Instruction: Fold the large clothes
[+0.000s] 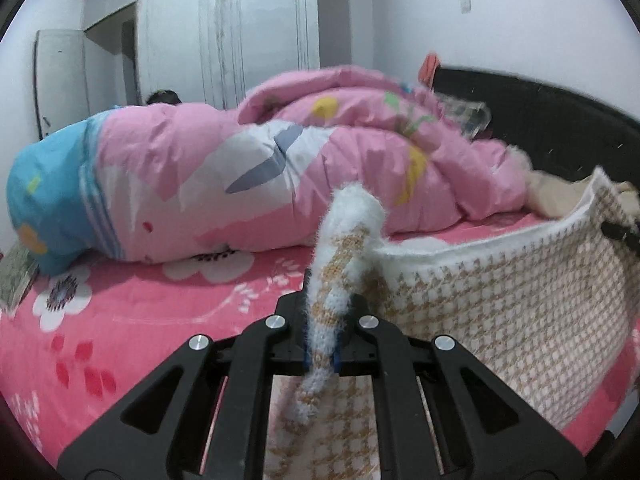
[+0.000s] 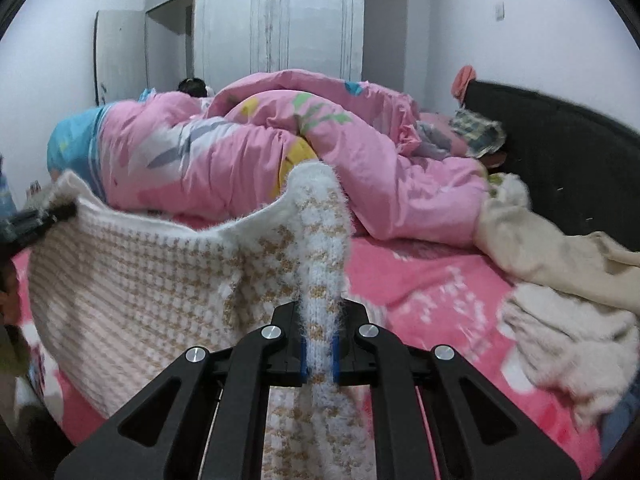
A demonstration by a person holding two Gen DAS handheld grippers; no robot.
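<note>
Clearly, both grippers grip the same garment: a fuzzy white knit with a tan houndstooth pattern (image 1: pixel 500 292), held up above the bed (image 1: pixel 132 320) and stretched between the two hands.

From the left wrist view, the left gripper (image 1: pixel 322 344) has its jaws closed on a bunched edge of the knit, which rises as a fluffy roll in front of the blue pads and also hangs below them. From there the cloth spreads to the right as a sagging panel, and at its far upper corner the dark tip of the right gripper (image 1: pixel 618 234) pinches it.

From the right wrist view, the right gripper (image 2: pixel 320 350) has its jaws clamped on another bunched edge of the knit (image 2: pixel 132 272), with the cloth standing up between the pads and draping down under them. The panel runs off to the left, where the left gripper (image 2: pixel 38 216) shows as a dark shape at the top corner.

Behind the garment, a rumpled pink quilt (image 1: pixel 248 168) with a blue end lies across the pink flowered sheet. Cream-coloured clothes (image 2: pixel 560 280) lie heaped on the bed toward the dark headboard (image 2: pixel 560 152). White wardrobe doors (image 2: pixel 280 16) stand against the far wall.
</note>
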